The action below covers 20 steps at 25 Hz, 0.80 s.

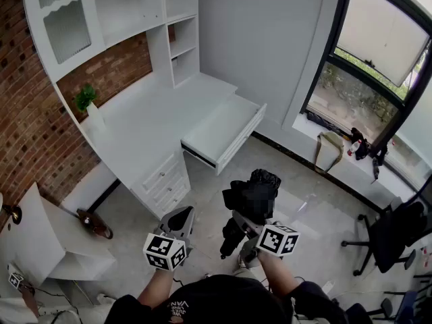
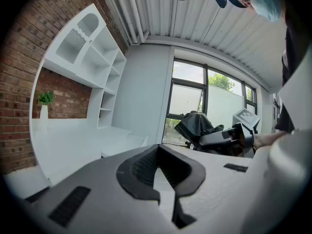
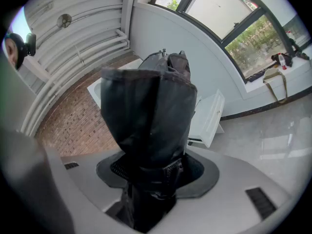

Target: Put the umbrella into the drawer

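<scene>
So far only the pick-up looks done, and the stowing is all left to do. At the left, the white table (image 1: 145, 123) runs along the brick wall with a small potted plant (image 1: 86, 100) near its back edge. Below it in the head view, the left hand-held gripper (image 1: 182, 218) hangs over the floor (image 1: 317, 214) with its jaws together and nothing between them, so it seems free to help. Further right, the drawer (image 1: 226, 130) stands pulled out from the table's front edge at its far end, and it looks bare inside, so opening it appears to be finished. Right of that, the right hand-held gripper (image 3: 152, 179) is clamped on the folded black umbrella (image 3: 146, 106), which is bundled in its dark cover and juts forward from the jaws toward the table. The umbrella is carried in the air above the floor, well apart from the drawer and nearer the person than the table's front edge. What remains, by my reading, is to carry it over the open drawer, lay it inside, let go, and perhaps push the drawer shut.
</scene>
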{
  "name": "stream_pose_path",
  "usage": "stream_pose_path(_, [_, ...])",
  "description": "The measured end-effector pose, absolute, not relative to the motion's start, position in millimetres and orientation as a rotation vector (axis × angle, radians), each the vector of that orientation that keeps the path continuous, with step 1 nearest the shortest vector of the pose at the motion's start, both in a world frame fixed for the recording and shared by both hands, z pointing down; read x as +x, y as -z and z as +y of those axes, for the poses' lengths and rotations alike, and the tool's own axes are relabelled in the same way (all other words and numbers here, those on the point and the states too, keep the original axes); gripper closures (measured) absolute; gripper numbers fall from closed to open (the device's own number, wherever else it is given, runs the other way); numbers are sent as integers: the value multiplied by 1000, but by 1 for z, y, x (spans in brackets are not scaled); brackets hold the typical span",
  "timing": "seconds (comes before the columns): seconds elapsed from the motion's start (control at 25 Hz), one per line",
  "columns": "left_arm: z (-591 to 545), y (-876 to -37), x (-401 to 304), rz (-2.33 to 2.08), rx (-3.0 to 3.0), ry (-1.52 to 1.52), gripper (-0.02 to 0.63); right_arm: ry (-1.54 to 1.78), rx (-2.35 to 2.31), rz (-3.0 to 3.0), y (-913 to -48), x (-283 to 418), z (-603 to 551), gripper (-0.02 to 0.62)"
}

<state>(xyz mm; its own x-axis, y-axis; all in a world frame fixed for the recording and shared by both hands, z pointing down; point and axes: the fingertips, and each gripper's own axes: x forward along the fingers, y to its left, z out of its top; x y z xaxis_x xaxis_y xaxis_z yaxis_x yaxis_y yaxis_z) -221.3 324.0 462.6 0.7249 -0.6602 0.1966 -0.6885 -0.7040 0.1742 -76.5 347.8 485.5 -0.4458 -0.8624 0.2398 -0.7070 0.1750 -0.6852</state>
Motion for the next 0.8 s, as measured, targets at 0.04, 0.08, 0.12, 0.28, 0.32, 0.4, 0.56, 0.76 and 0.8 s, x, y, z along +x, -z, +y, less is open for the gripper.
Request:
stream_pose_path(0.04, [323,-463,-218,-1068,2695,-176,600,1129,-1529,2245,-487,-73,347,359])
stream_pose_path(0.08, [322,-463,-214,-1065,2697,-177,600,1130,-1533,2246,-487,-70,346,359])
stream_pose_path(0.12, [321,-463,-211,-1061,2699,-177,600,1131,-1538,2248,-488,-67,345,359])
stream_pose_path(0.28, [317,-463,-200,-1042,2707,-184,600,1134,-1560,2255,-491,-57,340,359])
stream_pose_path(0.32, [315,-463,-197,-1039,2708,-188,600,1136,-1562,2257,-491,-55,338,359])
stream_pose_path(0.4, [312,-462,-190,-1035,2710,-194,600,1142,-1567,2263,-491,-49,335,359])
stream_pose_path(0.56, [304,-461,-176,-1033,2709,-201,600,1160,-1563,2263,-493,-35,327,359])
stream_pose_path(0.76, [290,-460,-155,-1041,2706,-224,600,1188,-1549,2277,-495,-14,313,359])
stream_pose_path(0.8, [287,-460,-150,-1046,2703,-227,600,1194,-1544,2282,-495,-9,309,359])
